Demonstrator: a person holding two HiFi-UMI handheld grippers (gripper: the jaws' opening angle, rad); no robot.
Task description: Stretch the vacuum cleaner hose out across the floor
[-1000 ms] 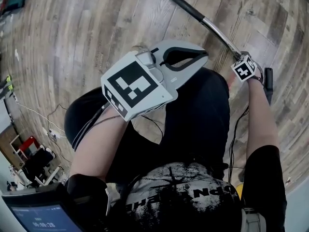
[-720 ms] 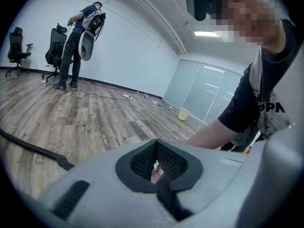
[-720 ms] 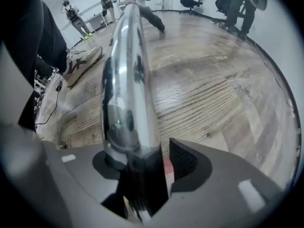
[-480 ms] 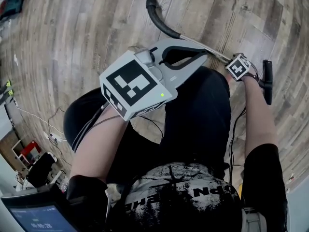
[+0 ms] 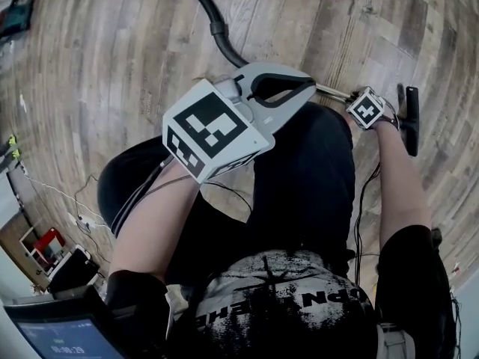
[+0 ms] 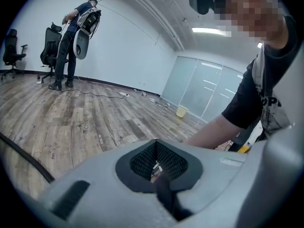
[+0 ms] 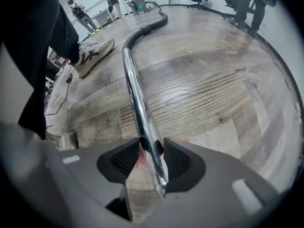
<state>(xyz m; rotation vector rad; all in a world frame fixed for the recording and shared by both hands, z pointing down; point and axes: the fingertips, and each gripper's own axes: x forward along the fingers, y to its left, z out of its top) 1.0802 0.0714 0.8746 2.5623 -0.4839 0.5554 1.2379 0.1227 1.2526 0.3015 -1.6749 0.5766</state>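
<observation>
The black vacuum hose curves in from the top of the head view and joins a chrome tube on the wooden floor. In the right gripper view the chrome tube runs away from me to the hose. My right gripper points steeply down with the tube's near end between its jaws. The jaws have just been closing, and a gap still shows beside the tube. My left gripper is held above my lap, shut and holding nothing.
A black bar-shaped piece lies on the floor just right of my right hand. My shoe stands left of the tube. Thin cables trail at the left. Other people and office chairs stand far off.
The tube and hose have swung left in the head view, and the hose's curved end is now in sight. My right gripper has shifted slightly left. The left gripper has stayed put.
</observation>
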